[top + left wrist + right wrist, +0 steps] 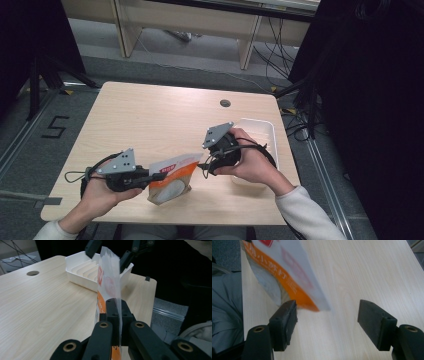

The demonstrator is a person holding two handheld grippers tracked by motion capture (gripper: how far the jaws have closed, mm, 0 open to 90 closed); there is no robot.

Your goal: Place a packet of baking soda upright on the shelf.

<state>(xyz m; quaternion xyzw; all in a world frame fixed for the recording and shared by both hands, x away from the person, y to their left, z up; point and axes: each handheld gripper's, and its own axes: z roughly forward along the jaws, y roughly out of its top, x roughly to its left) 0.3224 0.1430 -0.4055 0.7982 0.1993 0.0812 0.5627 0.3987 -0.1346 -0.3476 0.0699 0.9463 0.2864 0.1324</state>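
Observation:
An orange and white pouch [172,179] with a clear round window stands tilted above the near part of the wooden table [150,115]. My left gripper [159,175] is shut on the pouch's left edge; in the left gripper view its jaws [117,307] pinch the thin pouch [110,280] edge-on. My right gripper [205,167] is open at the pouch's right end. The left gripper view shows the right gripper [108,251] with its jaws straddling the pouch's far edge without touching it. In the right gripper view the pouch [287,272] lies just beyond the spread pads [284,322].
A white ribbed tray [265,135] sits at the table's right edge, behind the right hand; it is also in the left gripper view [82,267]. A round cable hole [225,103] is at the table's far side. Dark stands and cables surround the table.

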